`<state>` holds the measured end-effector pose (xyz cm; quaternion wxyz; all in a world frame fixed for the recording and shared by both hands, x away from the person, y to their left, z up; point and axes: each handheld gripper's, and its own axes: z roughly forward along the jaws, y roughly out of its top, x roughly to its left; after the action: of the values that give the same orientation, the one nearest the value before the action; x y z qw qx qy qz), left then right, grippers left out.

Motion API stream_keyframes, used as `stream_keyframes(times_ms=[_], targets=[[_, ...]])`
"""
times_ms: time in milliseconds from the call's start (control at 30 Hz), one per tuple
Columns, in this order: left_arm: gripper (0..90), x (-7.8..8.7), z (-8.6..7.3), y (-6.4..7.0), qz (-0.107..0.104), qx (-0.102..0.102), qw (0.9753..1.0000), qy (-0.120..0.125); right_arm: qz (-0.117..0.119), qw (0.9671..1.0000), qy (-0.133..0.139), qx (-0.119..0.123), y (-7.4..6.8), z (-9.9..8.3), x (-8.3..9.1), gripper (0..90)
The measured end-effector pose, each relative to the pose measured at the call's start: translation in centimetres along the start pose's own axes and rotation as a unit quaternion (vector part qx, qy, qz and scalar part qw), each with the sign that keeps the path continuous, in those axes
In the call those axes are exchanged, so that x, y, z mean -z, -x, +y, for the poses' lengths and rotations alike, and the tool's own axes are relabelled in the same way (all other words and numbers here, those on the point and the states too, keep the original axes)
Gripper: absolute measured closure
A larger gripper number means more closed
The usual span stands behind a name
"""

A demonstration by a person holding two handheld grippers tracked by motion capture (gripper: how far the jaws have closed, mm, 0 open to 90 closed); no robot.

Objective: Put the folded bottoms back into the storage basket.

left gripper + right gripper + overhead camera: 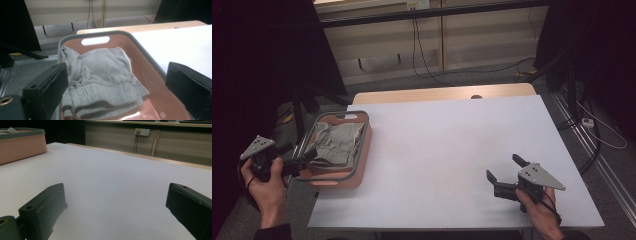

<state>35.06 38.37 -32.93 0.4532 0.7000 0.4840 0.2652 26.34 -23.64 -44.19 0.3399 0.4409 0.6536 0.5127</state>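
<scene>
A crumpled grey garment lies inside a pink basket with a grey rim at the table's left edge. In the left gripper view the garment has ribbed cuffs toward me, and the basket wall runs along its right side. My left gripper is open at the basket's near left corner, with its jaws over the rim and nothing between them. My right gripper stands open low over the bare white table near the front right, holding nothing.
The white table top stretches between the basket and the right gripper. A wooden strip runs along the far edge. Cables and dark stands sit on the floor behind and to the right. In the right gripper view the basket is far left.
</scene>
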Motion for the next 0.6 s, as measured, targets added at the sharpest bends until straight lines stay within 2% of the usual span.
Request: stream_keyframes(times_ms=[100, 167, 267, 333, 433, 600], targets=[[4.5, 0.2, -0.2, 0.5, 0.000, 0.019, 0.9998, 0.005, 0.000, 1.0000, 0.000, 0.001, 0.0, 0.0, 0.0, 2.2], [4.5, 0.3, -0.2, 0.8, -0.003, 0.020, 0.9998, 0.008, 0.001, 1.0000, 0.001, 0.002, 0.0, 0.0, 0.0, 2.3], [4.4, 0.2, -0.3, 1.4, -0.012, 0.015, 0.9998, 0.005, 0.001, 1.0000, 0.001, 0.002, 0.0, 0.0, 0.0, 2.2], [4.3, 0.1, -0.3, 1.8, -0.034, 0.012, 0.9993, -0.004, 0.001, 1.0000, 0.001, 0.002, 0.0, 0.0, 0.0, 2.3], [4.3, 0.0, -0.1, 2.5, -0.036, 0.000, 0.9994, -0.004, 0.001, 1.0000, -0.001, 0.003, 0.0, 0.0, 0.0, 2.2], [4.1, -0.5, -0.2, 3.8, -0.049, -0.006, 0.9988, 0.000, 0.002, 1.0000, 0.000, 0.002, 0.0, 0.0, 0.0, 2.2]])
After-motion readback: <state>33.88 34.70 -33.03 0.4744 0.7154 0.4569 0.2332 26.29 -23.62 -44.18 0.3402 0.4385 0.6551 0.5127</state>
